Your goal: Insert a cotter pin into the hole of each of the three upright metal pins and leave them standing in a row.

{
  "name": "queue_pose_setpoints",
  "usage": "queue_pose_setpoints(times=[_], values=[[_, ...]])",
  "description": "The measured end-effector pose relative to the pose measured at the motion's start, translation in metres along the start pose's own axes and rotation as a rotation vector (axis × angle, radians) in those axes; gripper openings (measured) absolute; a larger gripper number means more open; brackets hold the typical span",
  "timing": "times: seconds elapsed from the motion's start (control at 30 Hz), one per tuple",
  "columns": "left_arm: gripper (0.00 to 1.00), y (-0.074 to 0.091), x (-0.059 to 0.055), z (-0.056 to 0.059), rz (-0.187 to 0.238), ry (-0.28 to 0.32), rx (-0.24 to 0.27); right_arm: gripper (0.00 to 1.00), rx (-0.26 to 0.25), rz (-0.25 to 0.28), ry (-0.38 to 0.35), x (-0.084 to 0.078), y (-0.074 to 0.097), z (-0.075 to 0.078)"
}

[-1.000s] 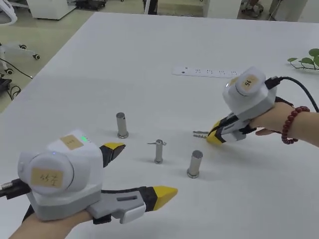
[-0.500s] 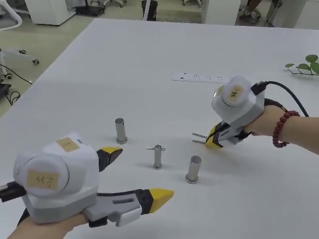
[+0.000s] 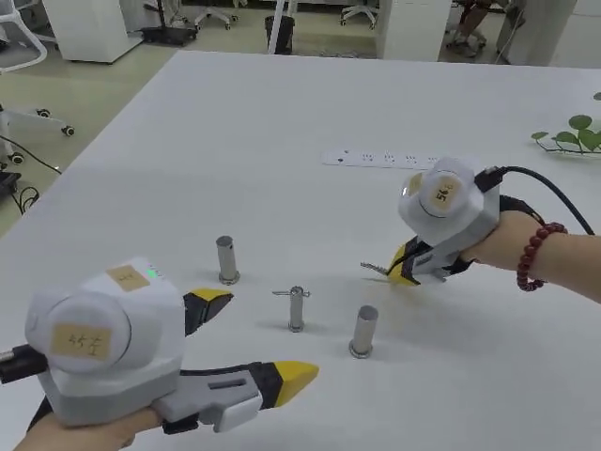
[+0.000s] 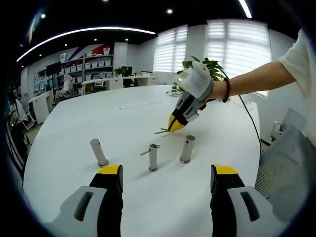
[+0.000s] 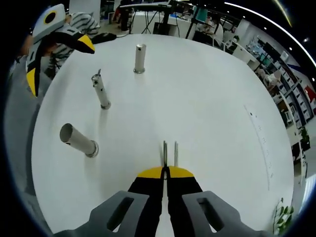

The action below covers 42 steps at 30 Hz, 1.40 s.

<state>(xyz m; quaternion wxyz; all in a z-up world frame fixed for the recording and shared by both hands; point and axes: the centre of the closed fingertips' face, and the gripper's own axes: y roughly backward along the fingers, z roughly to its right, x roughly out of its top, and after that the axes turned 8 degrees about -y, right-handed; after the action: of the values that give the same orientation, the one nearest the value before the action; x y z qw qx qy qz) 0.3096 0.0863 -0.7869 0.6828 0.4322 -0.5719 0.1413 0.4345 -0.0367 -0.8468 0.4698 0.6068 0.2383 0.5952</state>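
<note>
Metal pins (image 3: 226,260) abreast, middle one (image 3: 297,315) with cotter pin (image 3: 287,293); right fingers (image 5: 149,190) tight on second cotter pin (image 5: 165,154), left fingers (image 4: 111,186) wide.

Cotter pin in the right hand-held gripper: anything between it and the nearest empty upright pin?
Nothing visible. The thin metal cotter pin sits clamped in the right hand-held gripper; bare white table separates it from the nearest short silver upright pin.
</note>
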Motion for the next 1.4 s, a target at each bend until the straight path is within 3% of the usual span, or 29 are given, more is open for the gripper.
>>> queue_pose_setpoints(times=[0.43, 0.93, 1.4], values=[[0.62, -0.002, 0.019, -0.002, 0.022, 0.018, -0.021, 0.02, -0.048, 0.097, 0.119, 0.022, 0.028, -0.012], [0.48, -0.011, 0.041, -0.001, 0.020, 0.036, -0.060, 0.02, -0.082, 0.209, 0.210, 0.056, 0.059, -0.040], [0.34, -0.020, 0.057, 0.008, 0.041, 0.128, -0.111, 0.02, -0.084, 0.242, 0.312, 0.069, 0.071, -0.070]])
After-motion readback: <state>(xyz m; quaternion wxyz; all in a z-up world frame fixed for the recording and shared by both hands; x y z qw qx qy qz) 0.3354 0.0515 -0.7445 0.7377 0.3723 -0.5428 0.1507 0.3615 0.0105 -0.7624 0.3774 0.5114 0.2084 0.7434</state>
